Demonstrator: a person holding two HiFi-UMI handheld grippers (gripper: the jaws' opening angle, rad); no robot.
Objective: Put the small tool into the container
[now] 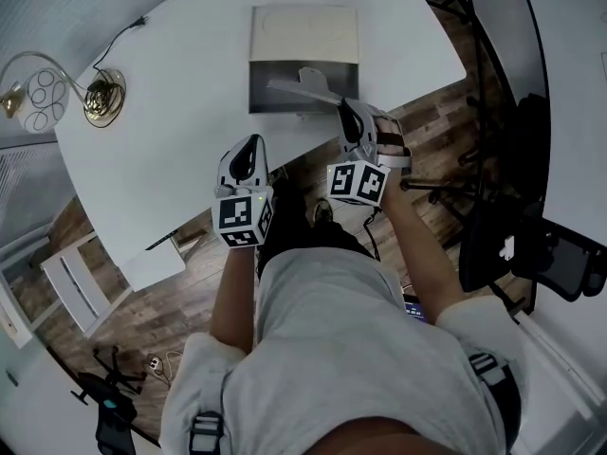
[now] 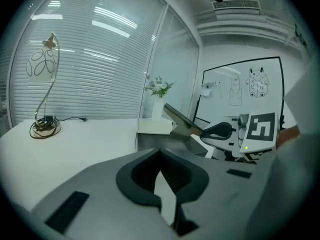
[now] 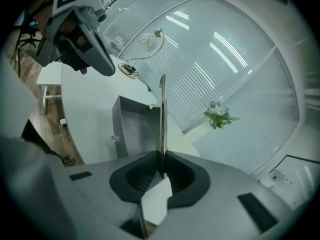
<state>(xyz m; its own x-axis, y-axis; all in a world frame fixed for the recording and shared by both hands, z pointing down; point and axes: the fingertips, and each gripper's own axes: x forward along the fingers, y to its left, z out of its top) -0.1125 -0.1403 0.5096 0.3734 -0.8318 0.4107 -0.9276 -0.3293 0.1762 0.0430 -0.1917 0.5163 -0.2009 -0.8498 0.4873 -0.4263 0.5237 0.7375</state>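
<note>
Two grippers: both are over the near edge of the white table point(image 1: 161, 121), yours to hold, left and right side by side.
Left gripper point(image 1: 248, 143): your left gripper's jaws are together and have nothing between them; the left gripper view shows them meeting at a point point(image 2: 159, 151). It hangs beside the container, apart from it.
Right gripper point(image 1: 344, 107): your right gripper's jaws are closed on the tool, with the pads pressed to both flat sides of it point(image 3: 161, 160).
Tool point(image 1: 302, 89): a thin flat blade. Your right gripper view shows it edge-on point(image 3: 162, 109), rising straight out of the jaws. In the left gripper view it slants up and away from the right gripper point(image 2: 182, 121).
Tool's place: it is in your right gripper, and its free end reaches over the open grey box. It is not lying in the box. You cannot tell from these views whether it touches the rim.
Container point(image 1: 261, 91): a grey box on the table with its cream lid point(image 1: 303, 34) swung back flat behind it. It stands just ahead of your right gripper point(image 3: 127, 126).
Lamp point(image 1: 102, 96): at the far left of the table, well apart from the box.
Flowers point(image 2: 160, 88): beyond the box, by the blinds.
</note>
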